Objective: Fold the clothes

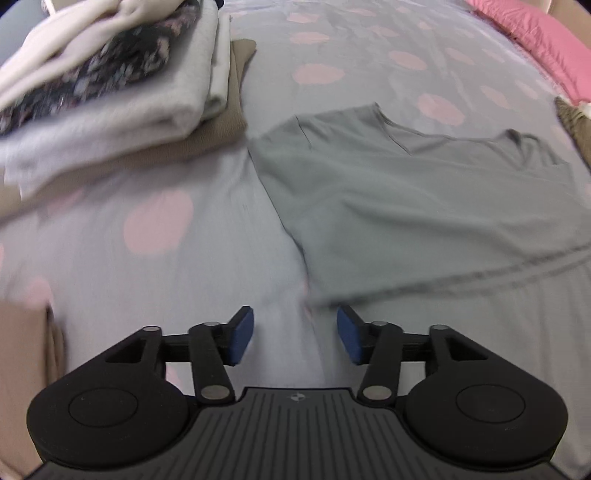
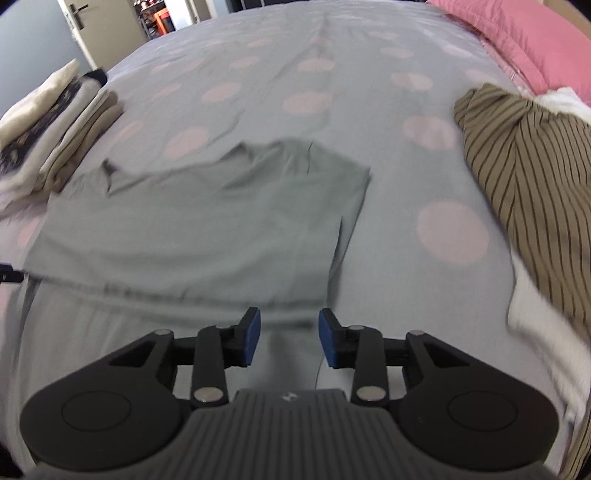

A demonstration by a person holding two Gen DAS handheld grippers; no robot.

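Note:
A grey-green T-shirt (image 1: 424, 206) lies flat on the bed with its sides folded in; it also shows in the right wrist view (image 2: 199, 225). My left gripper (image 1: 295, 336) is open and empty, just in front of the shirt's near left corner. My right gripper (image 2: 289, 338) is open and empty, just in front of the shirt's near right corner. A stack of folded clothes (image 1: 110, 92) sits at the left, also seen in the right wrist view (image 2: 51, 136).
The bed sheet (image 2: 295, 74) is grey with pink dots. An unfolded pile with an olive striped garment (image 2: 532, 184) and white cloth lies at the right. A pink duvet (image 2: 517, 33) lies at the far right. A beige cloth (image 1: 22, 350) lies near left.

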